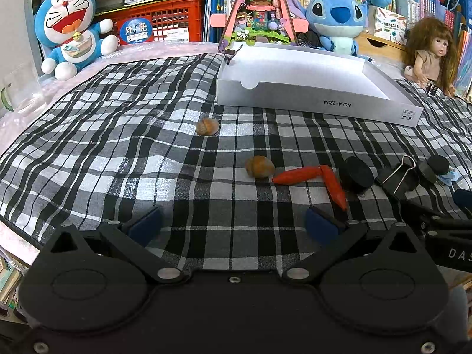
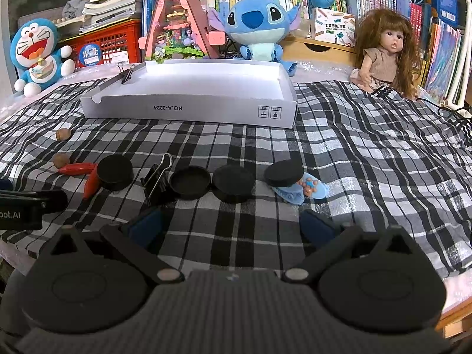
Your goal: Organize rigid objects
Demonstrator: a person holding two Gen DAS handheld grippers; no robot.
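Note:
A white shallow box [image 1: 312, 100] [image 2: 188, 109] stands at the back of the checked cloth, with a binder clip [image 2: 126, 73] on its left rim. In front lie two brown nuts [image 1: 207, 126] [image 1: 260, 166], two red chilli-shaped pieces [image 1: 296, 175] [image 2: 77, 168], several black round lids [image 2: 115, 171] [image 2: 190, 182] [image 2: 234, 183], a black binder clip [image 2: 156, 181] [image 1: 398, 177] and a blue hair clip [image 2: 301, 190]. My left gripper [image 1: 233, 225] is open and empty, just short of the near nut and chillies. My right gripper [image 2: 231, 227] is open and empty, just short of the lids.
Doraemon plush [image 1: 70, 32], a pink triangular toy house [image 1: 259, 8], Stitch plush [image 1: 336, 17] and a doll [image 2: 383, 50] line the back, before shelves of books. A glass mug [image 1: 20, 88] stands at far left. A cable [image 2: 460, 118] lies at right.

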